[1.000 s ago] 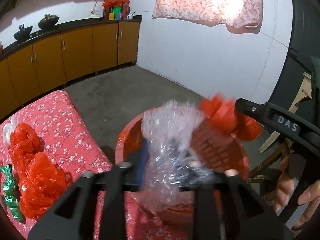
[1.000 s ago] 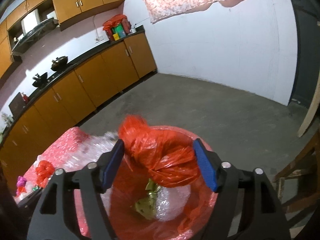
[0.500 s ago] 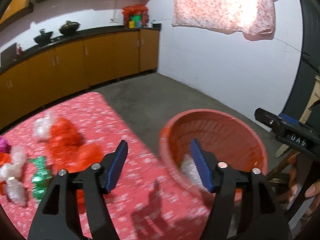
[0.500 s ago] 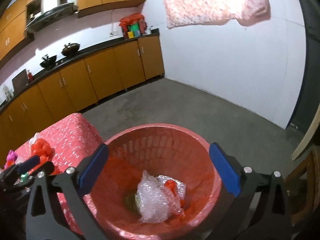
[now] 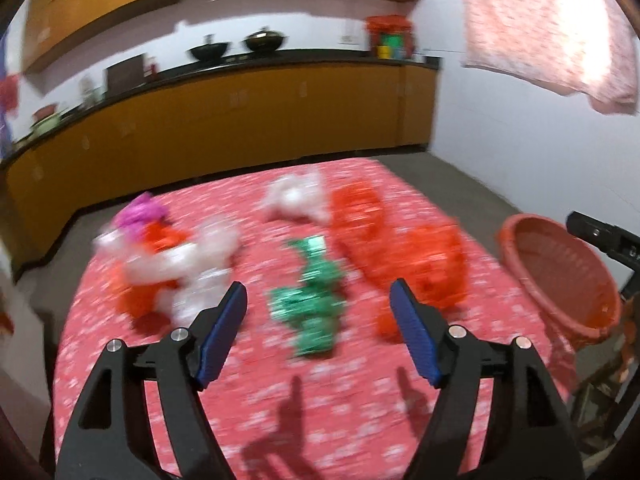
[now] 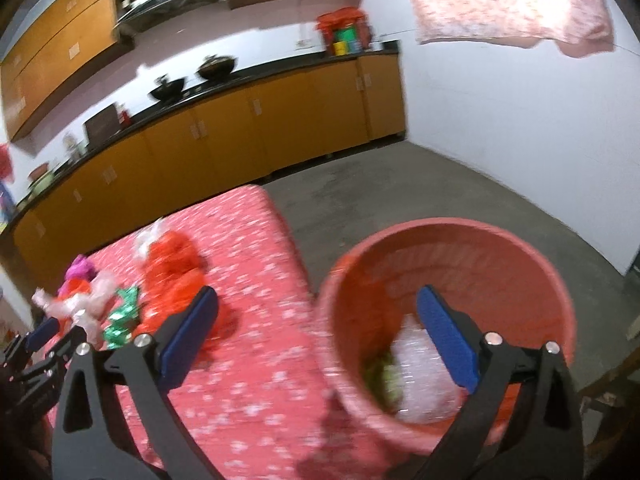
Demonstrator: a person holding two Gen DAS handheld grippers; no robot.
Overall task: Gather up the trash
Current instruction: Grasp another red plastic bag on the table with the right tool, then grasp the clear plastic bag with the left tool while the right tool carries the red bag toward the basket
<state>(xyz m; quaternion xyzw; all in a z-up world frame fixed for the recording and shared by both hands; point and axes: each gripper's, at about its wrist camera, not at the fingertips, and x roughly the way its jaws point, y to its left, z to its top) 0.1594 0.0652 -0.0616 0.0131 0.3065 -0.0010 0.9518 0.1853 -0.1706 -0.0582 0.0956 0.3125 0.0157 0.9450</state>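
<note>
My left gripper (image 5: pixel 318 288) hovers above the red floral table (image 5: pixel 352 412), its jaws opening with nothing between them. Beyond its tips lie a green foil wrapper (image 5: pixel 314 308), red plastic bags (image 5: pixel 404 248), a white bubble-wrap wad (image 5: pixel 296 196) and a blurred pink, red and white heap (image 5: pixel 160 256). My right gripper (image 6: pixel 316 296) hangs over the near rim of the red basket (image 6: pixel 440 226). Its jaws are wide, closing slightly, and hold nothing. Bubble wrap (image 6: pixel 416 368) and green scraps (image 6: pixel 380 376) lie inside the basket.
The basket (image 5: pixel 560 276) stands off the table's right edge, beside a wooden chair (image 6: pixel 608 396). Orange kitchen cabinets (image 6: pixel 280 120) line the far wall, with concrete floor (image 6: pixel 400 188) between. A pink cloth (image 5: pixel 552 24) hangs on the white wall.
Both grippers let go of their loads, bubble wrap and a red bag, into the basket and opened wide. Both then swung left, the left one now over the table's trash.
</note>
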